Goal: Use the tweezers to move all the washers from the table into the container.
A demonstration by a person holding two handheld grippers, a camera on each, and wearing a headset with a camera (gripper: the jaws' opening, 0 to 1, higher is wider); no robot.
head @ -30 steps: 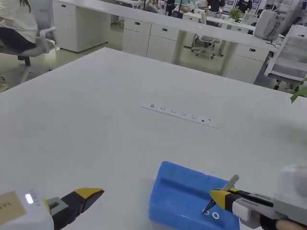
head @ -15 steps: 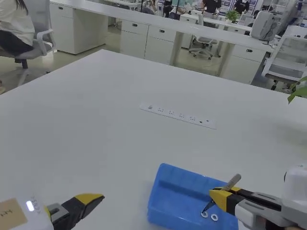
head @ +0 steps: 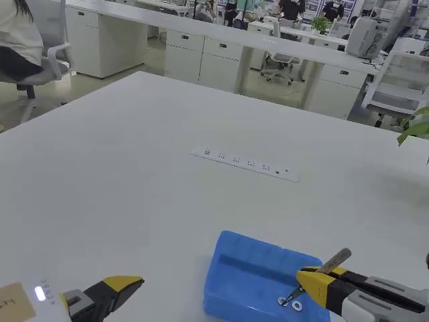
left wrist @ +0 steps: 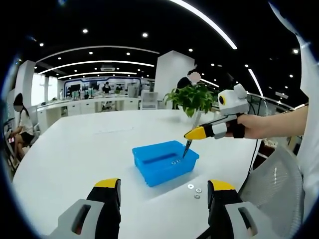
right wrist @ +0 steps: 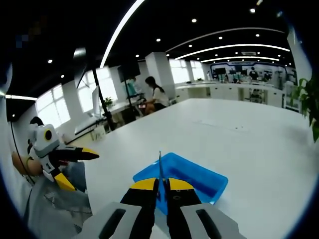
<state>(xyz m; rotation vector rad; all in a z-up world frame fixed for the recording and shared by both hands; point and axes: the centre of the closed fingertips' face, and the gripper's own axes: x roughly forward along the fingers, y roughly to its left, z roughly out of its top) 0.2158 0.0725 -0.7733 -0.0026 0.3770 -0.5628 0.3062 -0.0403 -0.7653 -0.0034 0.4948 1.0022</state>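
Our left gripper (head: pixel 124 285) hovered over the table's (head: pixel 134 168) near edge with its jaws spread. Two washers (head: pixel 297 306) lay inside the blue container (head: pixel 231 288). Three loose washers (left wrist: pixel 194 189) lay by that same edge. Our right gripper (head: pixel 307 276) pinched the tweezers (head: pixel 334 259). We feared a hasty poke could flick one off the table.

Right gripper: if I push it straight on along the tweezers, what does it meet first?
Clamped in the right gripper, the tweezers point down into the blue container; their tip would likely meet its floor first, beside the two washers there, though depth is unclear.
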